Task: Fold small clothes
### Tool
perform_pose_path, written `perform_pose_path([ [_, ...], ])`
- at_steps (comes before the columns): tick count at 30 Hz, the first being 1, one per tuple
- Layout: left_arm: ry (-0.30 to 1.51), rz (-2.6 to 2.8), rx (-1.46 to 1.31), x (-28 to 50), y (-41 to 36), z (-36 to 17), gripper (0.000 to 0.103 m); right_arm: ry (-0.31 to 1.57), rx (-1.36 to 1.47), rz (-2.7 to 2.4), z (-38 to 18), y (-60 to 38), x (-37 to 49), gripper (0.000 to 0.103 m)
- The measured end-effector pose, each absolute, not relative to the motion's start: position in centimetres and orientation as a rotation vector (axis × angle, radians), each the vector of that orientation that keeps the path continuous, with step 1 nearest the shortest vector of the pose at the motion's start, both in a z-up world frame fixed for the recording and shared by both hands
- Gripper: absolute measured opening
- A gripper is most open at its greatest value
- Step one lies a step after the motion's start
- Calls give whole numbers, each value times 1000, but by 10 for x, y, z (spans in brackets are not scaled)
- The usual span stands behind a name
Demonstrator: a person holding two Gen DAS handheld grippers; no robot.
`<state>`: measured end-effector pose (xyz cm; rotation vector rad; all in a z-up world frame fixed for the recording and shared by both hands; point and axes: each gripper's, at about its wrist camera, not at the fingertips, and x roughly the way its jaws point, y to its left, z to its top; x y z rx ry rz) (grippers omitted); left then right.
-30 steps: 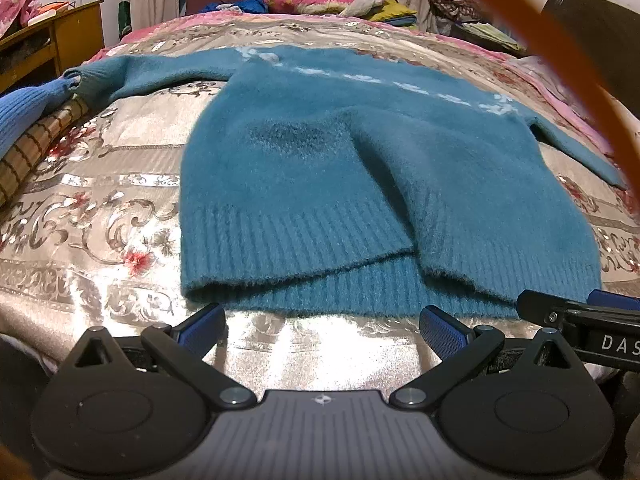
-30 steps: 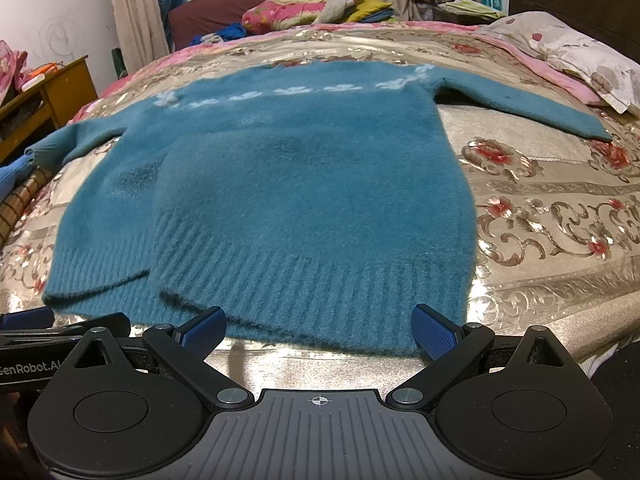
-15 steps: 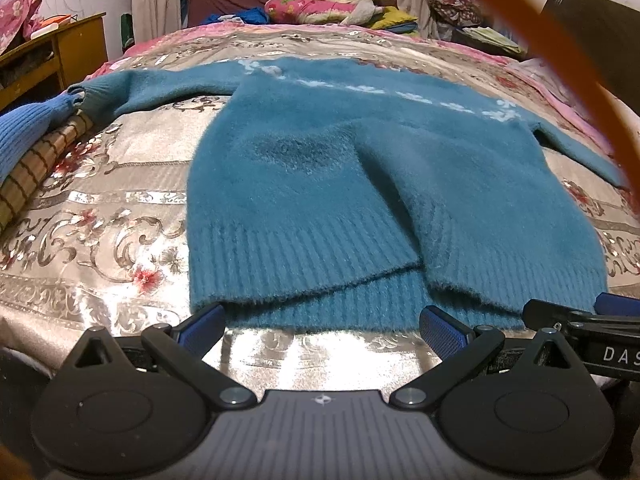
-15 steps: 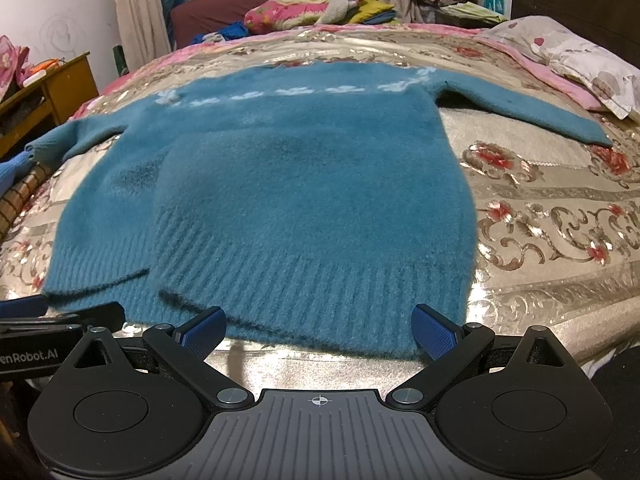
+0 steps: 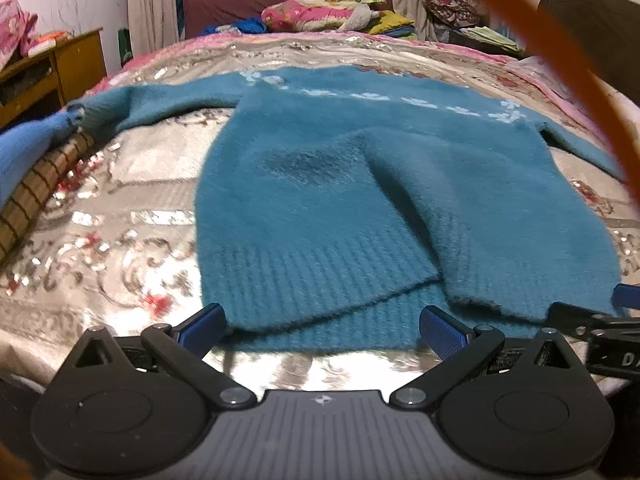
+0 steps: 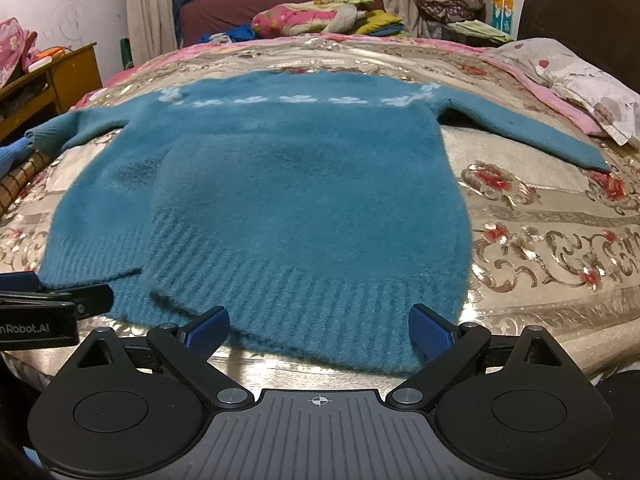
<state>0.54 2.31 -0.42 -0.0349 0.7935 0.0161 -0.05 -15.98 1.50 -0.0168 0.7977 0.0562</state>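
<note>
Folding barely begun: sweater (image 6: 304, 200) is spread flat on the bed (image 6: 540, 216), sleeves out, no fold made; left gripper (image 5: 322, 326) and right gripper (image 6: 320, 330) are held apart, empty, at the hem

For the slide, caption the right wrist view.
Open right gripper at the ribbed hem of a fuzzy teal sweater spread on the floral bedspread.
</note>
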Motion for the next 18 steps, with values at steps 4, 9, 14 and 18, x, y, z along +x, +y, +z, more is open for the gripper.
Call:
perform_pose_path([
  [4,773,20,-9,8,29,-5,103,804,-37,54,13,-162,0,90],
  [9,759,11,18,16,34,-8,103,795,-84,63,13,-157,2,88],
  [14,772,8,104,22,35,-16,103,789,-150,127,13,-145,3,88],
  [18,777,-41,106,22,35,-16,103,805,-163,153,9,-140,9,88],
])
